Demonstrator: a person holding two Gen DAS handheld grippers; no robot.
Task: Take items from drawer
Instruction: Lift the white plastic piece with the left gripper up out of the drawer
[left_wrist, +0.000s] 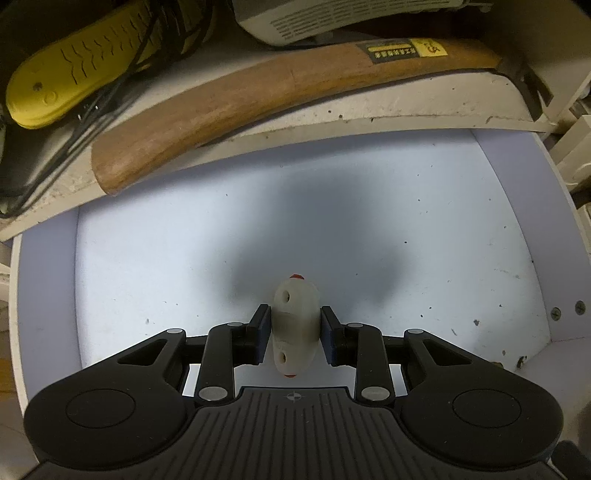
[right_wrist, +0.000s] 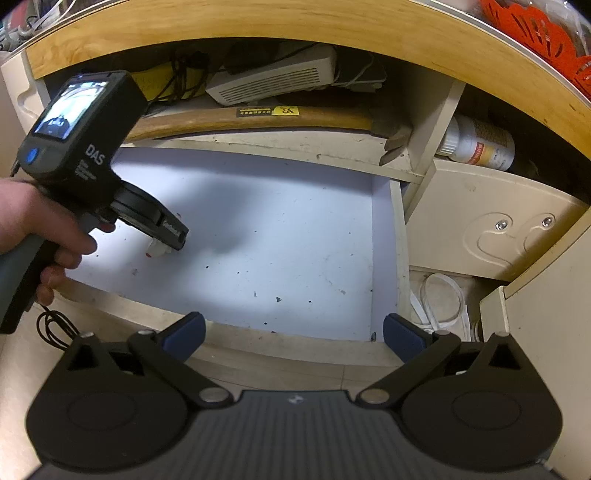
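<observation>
A small white plastic piece with two holes and red tips (left_wrist: 295, 325) sits between the blue pads of my left gripper (left_wrist: 294, 328), low over the white floor of the open drawer (left_wrist: 369, 229). The pads are closed against its sides. In the right wrist view the left gripper (right_wrist: 166, 240) is held by a hand inside the drawer (right_wrist: 280, 236), with the white piece (right_wrist: 158, 251) at its tip. My right gripper (right_wrist: 293, 332) is open and empty, held in front of the drawer's front edge.
A hatchet with a wooden handle (left_wrist: 266, 107) lies on the shelf behind the drawer, with a yellow insole (left_wrist: 74, 70), black cables and a white vented box (right_wrist: 273, 81). A white bottle (right_wrist: 476, 144) lies in the right compartment. A white cable coil (right_wrist: 439, 299) lies lower right.
</observation>
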